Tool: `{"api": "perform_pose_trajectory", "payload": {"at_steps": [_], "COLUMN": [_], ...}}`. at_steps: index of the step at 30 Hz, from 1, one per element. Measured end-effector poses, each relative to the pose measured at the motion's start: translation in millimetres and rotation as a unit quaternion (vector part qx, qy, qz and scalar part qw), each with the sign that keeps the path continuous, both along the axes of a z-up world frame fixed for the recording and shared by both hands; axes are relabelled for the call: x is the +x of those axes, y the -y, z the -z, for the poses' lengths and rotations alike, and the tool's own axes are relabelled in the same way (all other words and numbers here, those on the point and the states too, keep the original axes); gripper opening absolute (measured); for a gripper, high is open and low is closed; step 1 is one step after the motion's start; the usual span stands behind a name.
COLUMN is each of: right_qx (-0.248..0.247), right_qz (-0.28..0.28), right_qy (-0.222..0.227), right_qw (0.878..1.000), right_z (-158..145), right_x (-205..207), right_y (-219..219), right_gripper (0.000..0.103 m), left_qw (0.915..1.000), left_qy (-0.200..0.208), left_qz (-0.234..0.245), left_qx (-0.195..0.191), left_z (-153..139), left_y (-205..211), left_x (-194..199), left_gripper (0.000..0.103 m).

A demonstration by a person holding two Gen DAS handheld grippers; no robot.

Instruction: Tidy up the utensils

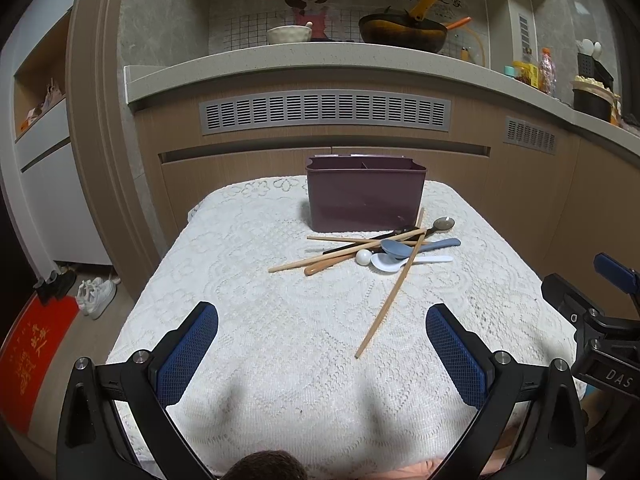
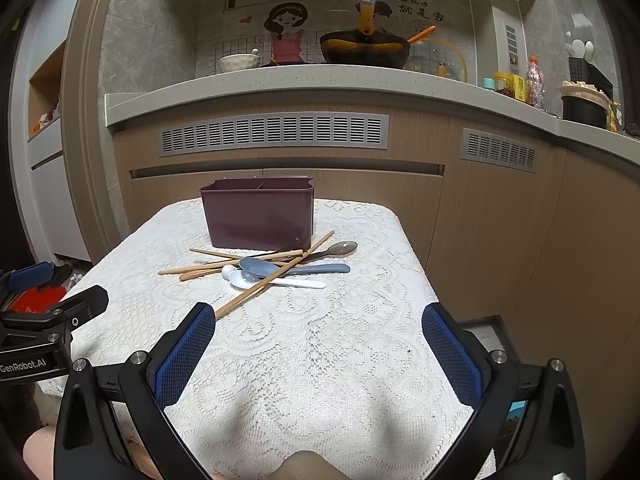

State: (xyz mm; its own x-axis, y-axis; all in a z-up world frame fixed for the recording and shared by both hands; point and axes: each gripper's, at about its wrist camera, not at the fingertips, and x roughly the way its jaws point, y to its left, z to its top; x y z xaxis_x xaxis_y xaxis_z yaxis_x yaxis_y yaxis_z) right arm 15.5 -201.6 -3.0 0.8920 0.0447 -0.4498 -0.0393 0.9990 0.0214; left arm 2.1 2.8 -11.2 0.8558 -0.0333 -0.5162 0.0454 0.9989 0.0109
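small table under a white lace cloth (image 1: 248, 280), close before wood-grain cabinets (image 2: 492, 240) with grey vent grilles (image 1: 324, 114). pale stone countertop (image 1: 320, 60) above; a dark wok (image 1: 402, 32) and white bowl (image 1: 288, 34) on it. cartoon wall decal (image 2: 286, 30) on grey tile. red mat (image 1: 36, 352) and white sneakers (image 1: 96, 292) on floor, left.

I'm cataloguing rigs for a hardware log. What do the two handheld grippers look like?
The left gripper and right gripper match: glossy black plastic frames with silver bolt heads, each carrying two fingers faced with blue mesh-textured pads. The left's body reads "GenRobot.AI" in white; the right's shows "DAS". No cables or sleeves show.
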Motion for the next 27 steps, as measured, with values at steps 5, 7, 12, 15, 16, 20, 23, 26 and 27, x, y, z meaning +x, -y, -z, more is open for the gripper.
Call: {"api": "perform_pose_trajectory", "payload": {"at_steps": [5, 7, 12, 15, 16, 20, 23, 26, 27], "right_qx": [0.000, 0.000, 0.001, 0.002, 0.002, 0.001, 0.002, 0.002, 0.002], "right_qz": [-0.001, -0.001, -0.001, -0.001, -0.001, -0.001, -0.001, -0.001, -0.001], "right_qy": [0.000, 0.000, -0.002, -0.003, -0.003, -0.003, -0.003, -0.004, -0.004], "right_qw": [1.000, 1.000, 1.000, 1.000, 1.000, 1.000, 1.000, 1.000, 1.000], "right_z": [0.3, 0.2, 1.1, 1.6, 1.6, 1.7, 1.8, 1.7, 1.9], "right_x": [0.2, 0.5, 0.7, 0.3, 0.3, 0.4, 0.4, 0.8, 1.2], "right_y": [0.4, 0.5, 0.4, 0.2, 0.3, 0.4, 0.6, 0.7, 0.8], "right_gripper": [0.103, 0.103, 0.103, 0.103, 0.103, 0.103, 0.103, 0.103, 0.103], "left_qw": [1.0000, 1.0000, 1.0000, 1.0000, 1.0000, 1.0000, 1.0000, 1.0000, 1.0000], "left_qy": [-0.003, -0.003, -0.004, -0.006, -0.006, -0.007, -0.007, -0.007, -0.007], "left_qz": [0.000, 0.000, 0.000, 0.000, 0.001, 0.000, 0.000, 0.000, 0.000], "left_qx": [-0.001, -0.001, -0.001, -0.001, -0.001, -0.001, -0.002, -0.002, -0.002], "left_z": [0.2, 0.0, -0.3, -1.2, -1.2, -1.3, -1.8, -1.8, -1.8], "left_y": [-0.2, -0.6, -0.3, -1.6, -1.8, -1.9, -2.2, -2.1, -2.2], "left_x": [-0.2, 0.1, 0.8, 1.8, 2.1, 2.2, 2.3, 2.0, 2.2], "left_gripper": [0.103, 0.103, 0.103, 0.103, 0.103, 0.103, 0.103, 0.103, 0.103]}}
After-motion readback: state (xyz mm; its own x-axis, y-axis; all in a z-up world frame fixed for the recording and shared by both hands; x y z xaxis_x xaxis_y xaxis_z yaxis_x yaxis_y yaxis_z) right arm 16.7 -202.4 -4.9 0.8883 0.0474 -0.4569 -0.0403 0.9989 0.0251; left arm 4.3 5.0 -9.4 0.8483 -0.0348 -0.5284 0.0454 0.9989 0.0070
